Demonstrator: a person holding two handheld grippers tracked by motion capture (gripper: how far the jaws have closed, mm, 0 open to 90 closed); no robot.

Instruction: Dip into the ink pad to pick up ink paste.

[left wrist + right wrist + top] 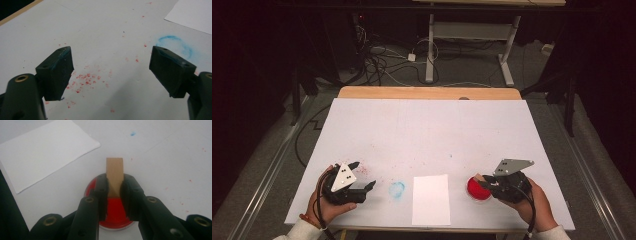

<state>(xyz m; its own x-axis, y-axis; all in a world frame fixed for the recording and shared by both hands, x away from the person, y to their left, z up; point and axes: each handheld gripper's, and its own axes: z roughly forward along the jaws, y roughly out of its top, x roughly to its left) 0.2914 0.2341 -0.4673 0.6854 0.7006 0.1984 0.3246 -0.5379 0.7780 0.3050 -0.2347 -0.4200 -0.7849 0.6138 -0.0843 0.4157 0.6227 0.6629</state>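
Observation:
My right gripper (114,191) is shut on a small upright wooden block (115,173), held over a round red ink pad (115,213). From above, that gripper (486,183) sits at the table's front right, partly covering the red pad (477,190). A white sheet of paper (431,199) lies at front centre, its corner (42,152) showing in the right gripper view. My left gripper (362,175) rests at front left, jaws wide apart (111,72) with nothing between them. A faint blue ring stain (396,189) marks the table between the left gripper and the paper.
Red specks (86,80) are scattered on the white table cover (427,130) under the left gripper. The wooden table edge (427,92) runs along the far side. Cables and a desk frame (430,45) stand on the floor beyond.

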